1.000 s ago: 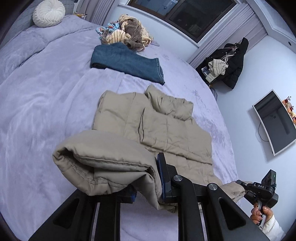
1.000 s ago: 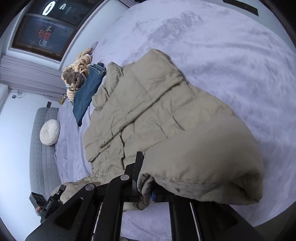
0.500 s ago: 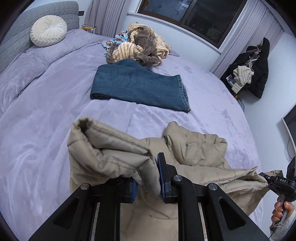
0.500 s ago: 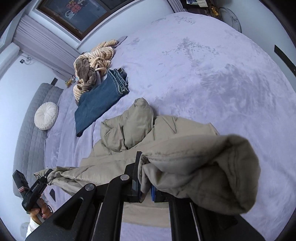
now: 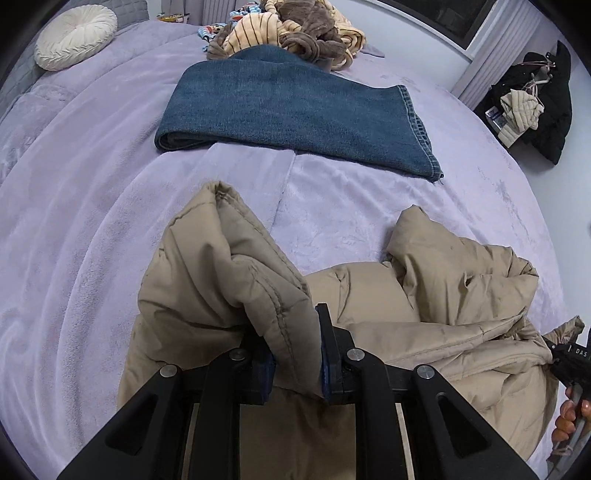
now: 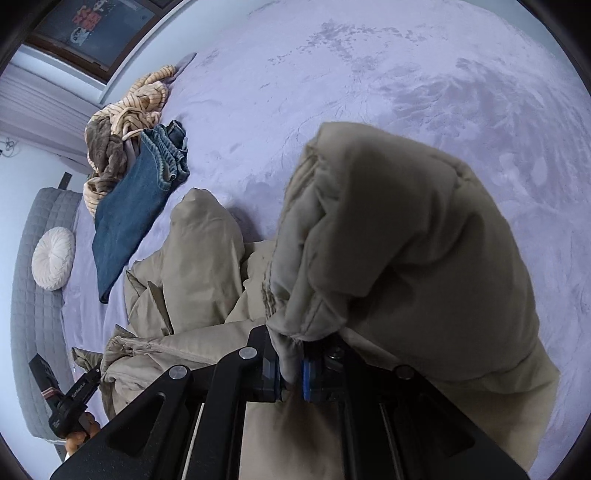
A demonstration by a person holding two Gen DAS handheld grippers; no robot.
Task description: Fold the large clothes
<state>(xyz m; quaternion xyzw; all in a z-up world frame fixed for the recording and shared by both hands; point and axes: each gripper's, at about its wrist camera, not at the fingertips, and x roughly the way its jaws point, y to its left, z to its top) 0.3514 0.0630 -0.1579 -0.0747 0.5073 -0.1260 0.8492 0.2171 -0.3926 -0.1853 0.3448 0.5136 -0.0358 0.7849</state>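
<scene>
left tongs (image 5: 295, 360): clamped on a thick bunched hem of the beige padded jacket (image 5: 424, 332); fabric fills the gap between the blue pads, jaws just eased a little wider but pads pressing cloth on both sides. right tongs (image 6: 291, 373): likewise clamped on a gathered edge of the same jacket (image 6: 388, 240), jaws also just eased slightly, fabric draped up and over the tip and hiding part of the far finger. in the left wrist view, right tongs seen at the right edge with fingers (image 5: 567, 417) of the holding hand wrapped on the handle.

jacket: lower edge lifted and carried over the body toward the collar end, rest lying rumpled on the lilac bed (image 5: 92, 221). judged mid-fold: one crosswise fold in progress, held edge not yet laid down, not yet released, not yet smoothed. further folds possibly remaining; cannot tell how many.

beyond the jacket: folded jeans (image 5: 295, 107) lying flat, apparently finished. behind those, a heap of unfolded clothes (image 5: 295, 33), striped and brown, judged pending. round white cushion (image 5: 75, 37) by the grey headboard. dark coat (image 5: 543, 103) hanging at the wall, well apart.

readable writing: "das" on the right tongs body in the left wrist view; small lettering on the left tongs body in the right wrist view, too small to read reliably. window sign illegible.
</scene>
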